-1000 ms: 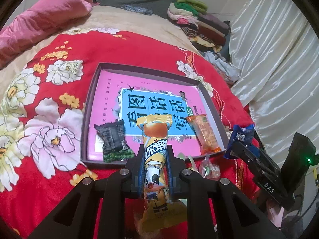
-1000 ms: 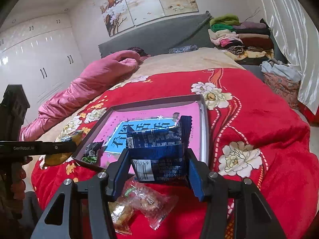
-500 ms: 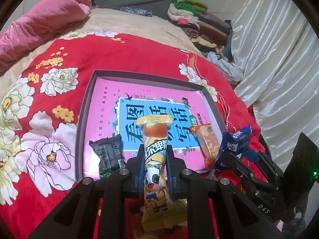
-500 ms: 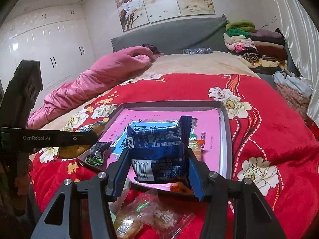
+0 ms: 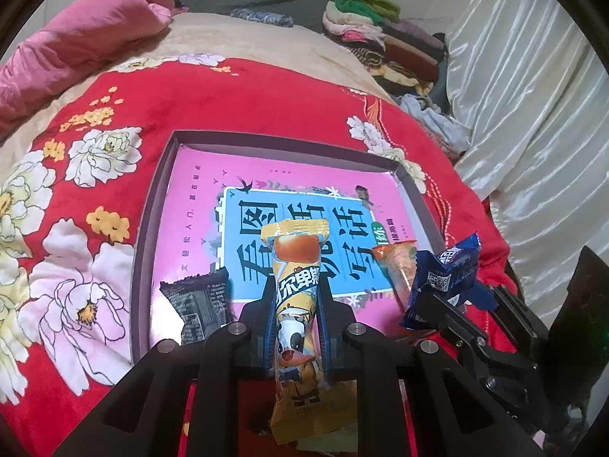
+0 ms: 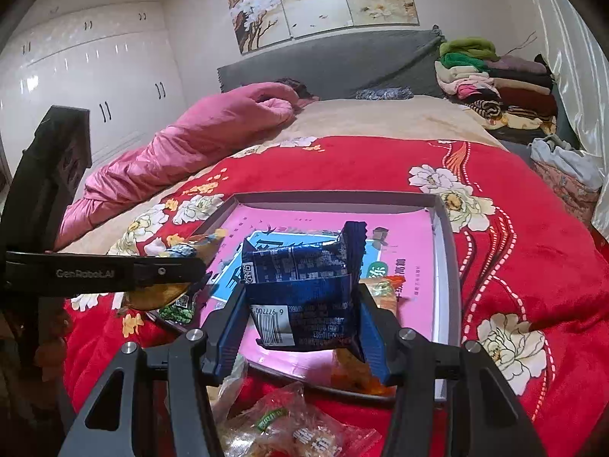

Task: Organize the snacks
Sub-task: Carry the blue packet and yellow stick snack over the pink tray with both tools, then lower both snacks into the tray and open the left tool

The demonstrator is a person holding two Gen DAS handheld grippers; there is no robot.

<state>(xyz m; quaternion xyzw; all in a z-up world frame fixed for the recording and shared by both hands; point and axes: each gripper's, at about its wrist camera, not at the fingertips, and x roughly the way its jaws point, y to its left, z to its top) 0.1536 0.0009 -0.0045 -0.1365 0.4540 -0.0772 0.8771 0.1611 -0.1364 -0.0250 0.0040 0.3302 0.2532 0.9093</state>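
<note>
Nearest to me, the left gripper (image 5: 297, 304) is clenched tight on a long yellow snack packet (image 5: 298, 297), which stands up between the blue pads and crumples out below them at six o'clock in the left wrist view. My right gripper (image 6: 302, 304) grasps a dark blue snack packet (image 6: 304, 285) by its two sides, barcode facing me; from the left wrist view that same tool shows at four o'clock with the blue packet poking up from it. Under the right gripper, at six o'clock in its own view, a few clear-wrapped snacks (image 6: 289, 426) lie on the red floral blanket (image 6: 533, 266), just outside the near rim of the shallow tray (image 6: 445, 228). Both held packets hang over the tray's near part. Inside the tray lies a pink book with a blue panel (image 5: 304, 236); on it rest a black snack packet (image 5: 201, 304) at eight o'clock from the yellow one, and an orange snack packet (image 5: 396, 262) at three o'clock, just beside the blue packet. Farther off, at eleven o'clock, a pink quilt (image 5: 83, 34) is bunched along the bed. At one o'clock folded clothes (image 5: 380, 34) are stacked against the grey headboard (image 6: 335, 61), with a white curtain (image 5: 533, 114) at two o'clock.
</note>
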